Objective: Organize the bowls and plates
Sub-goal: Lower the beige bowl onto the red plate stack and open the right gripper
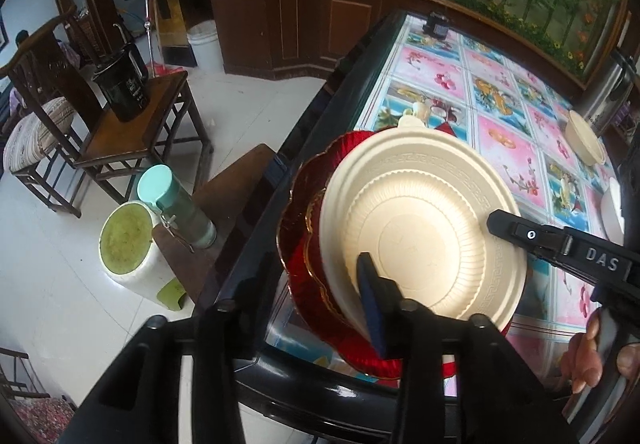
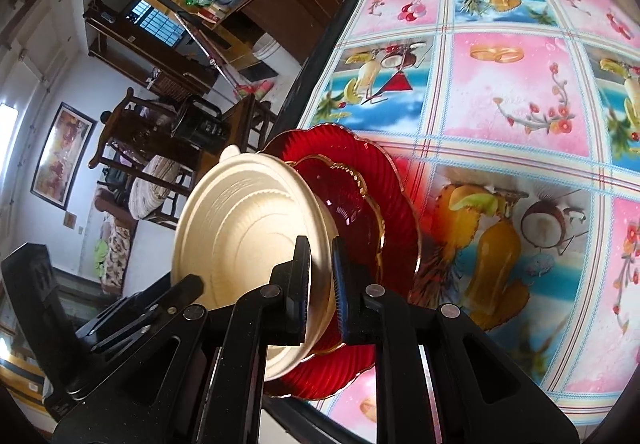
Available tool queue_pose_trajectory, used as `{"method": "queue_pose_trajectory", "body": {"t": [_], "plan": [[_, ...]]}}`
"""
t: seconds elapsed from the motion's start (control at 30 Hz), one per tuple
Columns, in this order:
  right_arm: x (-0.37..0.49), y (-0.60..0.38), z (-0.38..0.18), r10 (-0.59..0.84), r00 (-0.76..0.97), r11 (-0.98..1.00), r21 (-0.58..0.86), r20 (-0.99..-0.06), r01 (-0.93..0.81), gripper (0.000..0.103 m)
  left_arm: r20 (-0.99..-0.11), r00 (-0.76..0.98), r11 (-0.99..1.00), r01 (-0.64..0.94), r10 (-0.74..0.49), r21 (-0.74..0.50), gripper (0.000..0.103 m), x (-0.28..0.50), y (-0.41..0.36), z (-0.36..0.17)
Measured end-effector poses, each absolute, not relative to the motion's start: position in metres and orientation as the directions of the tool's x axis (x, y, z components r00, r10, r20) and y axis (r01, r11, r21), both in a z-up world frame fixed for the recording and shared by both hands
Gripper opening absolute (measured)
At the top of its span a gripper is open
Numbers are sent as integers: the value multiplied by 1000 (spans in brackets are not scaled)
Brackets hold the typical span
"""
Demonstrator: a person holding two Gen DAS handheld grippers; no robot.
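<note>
Two red plates [image 2: 372, 203] — one bowl [image 1: 420, 228]

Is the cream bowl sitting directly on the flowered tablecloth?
No. The cream bowl rests on stacked red glass plates, which separate it from the tablecloth.

Black fingers [image 2: 302, 276] — blue pads, "DAS" lettering, bare hand [image 1: 592, 356]

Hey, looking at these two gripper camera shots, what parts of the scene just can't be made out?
- Left wrist view: the left gripper shows one blue pad on the cream bowl; its other finger is hard to place, so its grip is uncertain.
- Right wrist view: the right gripper hides the bowl rim it pinches.
- Both views: the bowl covers the centres of the red plates.
</note>
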State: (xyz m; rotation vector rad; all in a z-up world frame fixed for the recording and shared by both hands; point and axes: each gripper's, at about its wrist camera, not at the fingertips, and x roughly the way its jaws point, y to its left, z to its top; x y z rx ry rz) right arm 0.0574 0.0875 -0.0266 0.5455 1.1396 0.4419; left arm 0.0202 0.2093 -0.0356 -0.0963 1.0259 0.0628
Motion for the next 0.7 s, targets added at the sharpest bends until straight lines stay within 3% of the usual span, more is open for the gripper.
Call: {"method": "queue_pose_trajectory", "body": {"t": [0.4,0.53,0.7], "plan": [[48,78,-11,585,412,789,609,-699,-86,13,-799,599,990,-135,58,-29,47,8,213,-13],[46,66,-10,591,433,773,631,-680,-64,24,-768,632,991,-130,101,24,47,3,202,-6],[46,53,-11,590,446,768,638,-673,-52,24,-718,683,990,-121,134,70,47,-3,181,6]]}}
